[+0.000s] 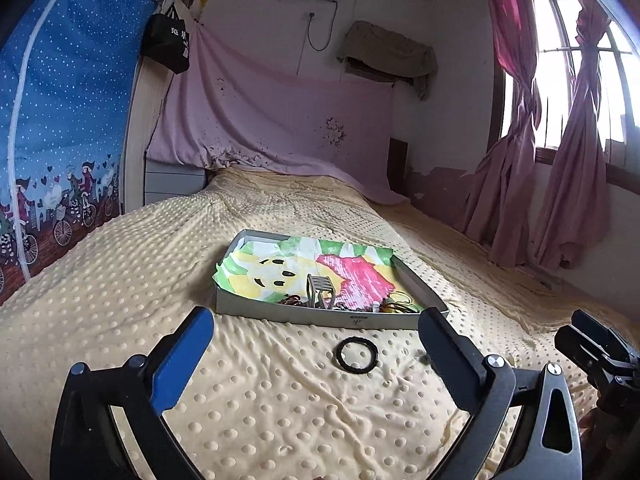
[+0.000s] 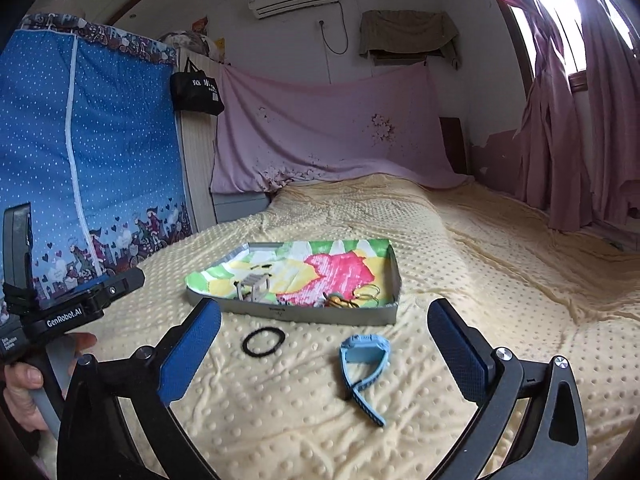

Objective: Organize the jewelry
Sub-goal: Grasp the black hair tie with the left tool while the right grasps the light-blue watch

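— So, both tongs: left gripper (image 1: 316,336) and right gripper (image 2: 324,330) spread wide, nothing between the pads, touching nothing.

— Count it out?

— One black ring (image 1: 357,355), one blue watch (image 2: 365,364), both loose on the yellow blanket (image 2: 500,248). One tray (image 1: 320,317) just beyond, holding tangled jewelry (image 1: 394,305).

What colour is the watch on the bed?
The watch is light blue, seen best from the right wrist camera.
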`<state>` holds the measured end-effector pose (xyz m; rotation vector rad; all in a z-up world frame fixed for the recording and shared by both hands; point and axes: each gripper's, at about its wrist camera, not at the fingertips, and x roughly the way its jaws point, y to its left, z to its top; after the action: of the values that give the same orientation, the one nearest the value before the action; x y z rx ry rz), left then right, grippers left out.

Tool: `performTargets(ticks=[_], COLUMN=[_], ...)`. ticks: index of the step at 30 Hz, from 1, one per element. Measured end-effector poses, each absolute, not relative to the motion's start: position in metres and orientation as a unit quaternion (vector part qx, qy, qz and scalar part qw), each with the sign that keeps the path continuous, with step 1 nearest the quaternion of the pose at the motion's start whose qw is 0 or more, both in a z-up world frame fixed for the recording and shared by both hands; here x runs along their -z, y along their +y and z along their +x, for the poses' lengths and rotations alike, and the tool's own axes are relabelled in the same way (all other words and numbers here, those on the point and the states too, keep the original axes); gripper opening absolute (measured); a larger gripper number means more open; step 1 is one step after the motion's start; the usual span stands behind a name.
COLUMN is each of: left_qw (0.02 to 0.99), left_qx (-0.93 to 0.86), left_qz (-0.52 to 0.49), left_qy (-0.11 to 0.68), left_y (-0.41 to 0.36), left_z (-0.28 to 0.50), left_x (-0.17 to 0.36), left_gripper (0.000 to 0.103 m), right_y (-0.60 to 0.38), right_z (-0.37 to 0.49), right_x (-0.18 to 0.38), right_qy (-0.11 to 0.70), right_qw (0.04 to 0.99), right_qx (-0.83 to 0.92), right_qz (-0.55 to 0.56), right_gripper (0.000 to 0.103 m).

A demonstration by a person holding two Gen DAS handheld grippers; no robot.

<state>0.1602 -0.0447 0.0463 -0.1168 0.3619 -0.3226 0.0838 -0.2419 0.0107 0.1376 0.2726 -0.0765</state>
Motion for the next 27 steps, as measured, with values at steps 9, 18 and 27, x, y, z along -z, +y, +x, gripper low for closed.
performTargets(ticks=[9,18,27], left_qw=[0.962,0.955,0.95], left_qx=[0.173,0.169,0.175], left_qz=[-0.039,-0.028,-0.01], left_qy=[0.209,0.243,0.259], left_y=[-0.056,-0.068,-0.083], left_z=[0.161,0.178,0.196], left_x=[-0.024,-0.008,-0.003], left_gripper=[0.103,0.103,0.103], right_y=[-0.259,-0.275,-0.289], right_z=[0.07,0.097,0.125], right_x=[0.003,0.025,0.035], right_qy=[0.176,0.235,0.244], right_qw=[0.98,0.967,0.965], right_qx=[0.065,0.067,0.07], right_qz=[0.061,0.072,0.065], right_gripper=[0.102,0.102,0.102])
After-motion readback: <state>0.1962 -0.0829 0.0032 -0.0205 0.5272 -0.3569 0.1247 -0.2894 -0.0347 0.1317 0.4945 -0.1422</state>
